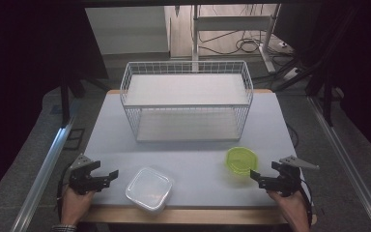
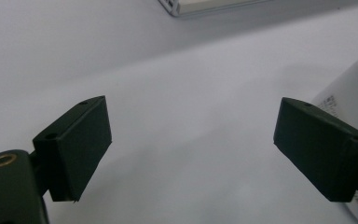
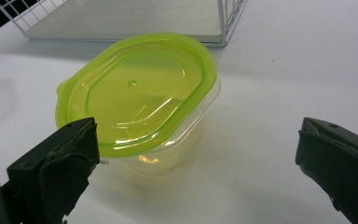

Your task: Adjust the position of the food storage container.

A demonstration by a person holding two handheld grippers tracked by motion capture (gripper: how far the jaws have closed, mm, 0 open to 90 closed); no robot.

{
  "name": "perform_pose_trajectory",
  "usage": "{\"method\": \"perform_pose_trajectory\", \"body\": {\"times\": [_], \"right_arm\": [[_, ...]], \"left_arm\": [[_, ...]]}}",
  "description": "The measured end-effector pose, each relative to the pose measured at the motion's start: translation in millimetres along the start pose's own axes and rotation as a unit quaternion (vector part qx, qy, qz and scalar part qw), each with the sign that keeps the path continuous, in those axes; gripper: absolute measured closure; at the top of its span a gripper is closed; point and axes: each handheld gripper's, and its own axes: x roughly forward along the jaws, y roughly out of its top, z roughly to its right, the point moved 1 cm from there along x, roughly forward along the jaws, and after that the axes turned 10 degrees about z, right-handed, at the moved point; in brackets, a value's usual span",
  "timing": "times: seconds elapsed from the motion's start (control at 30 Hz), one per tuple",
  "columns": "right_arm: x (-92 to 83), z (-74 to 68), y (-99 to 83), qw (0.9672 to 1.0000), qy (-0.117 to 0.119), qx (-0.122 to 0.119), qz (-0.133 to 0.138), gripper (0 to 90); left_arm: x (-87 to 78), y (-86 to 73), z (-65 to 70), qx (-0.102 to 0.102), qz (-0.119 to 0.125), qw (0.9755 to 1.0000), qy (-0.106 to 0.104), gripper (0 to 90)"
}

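Two lidded tubs sit near the worktop's (image 1: 188, 145) front edge: our left hand-held gripper (image 1: 105, 178), jaws apart, faces the clear tub (image 1: 149, 189); our right hand-held gripper (image 1: 261, 178), likewise spread, faces the green-lidded tub (image 1: 241, 160), bare surface between.

There is a small label with tiny dark print on the side of the clear box with the white lid (image 2: 349, 93), seen in the left gripper view. The letters are too small and blurry to read. No other words or numbers can be read.
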Motion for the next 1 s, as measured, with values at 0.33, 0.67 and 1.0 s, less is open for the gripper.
{"method": "perform_pose_trajectory", "body": {"times": [0.33, 0.67, 1.0], "right_arm": [[-4.8, -3.8, 5.7, 0.9997, 0.006, -0.019, -0.012, 6.4], [-8.9, -8.1, 11.7, 0.9994, 0.005, -0.031, -0.015, 28.8], [1.1, -35.9, 33.9, 0.9962, 0.045, -0.07, -0.027, 66.3]], "left_arm": [[1.5, -2.7, -0.4, 0.011, 0.01, 0.9999, 0.002, 10.3], [4.5, -3.3, 3.4, 0.034, 0.004, 0.9994, 0.004, 9.1], [7.4, -4.0, 6.9, 0.051, -0.005, 0.9986, 0.009, 9.2]]}}
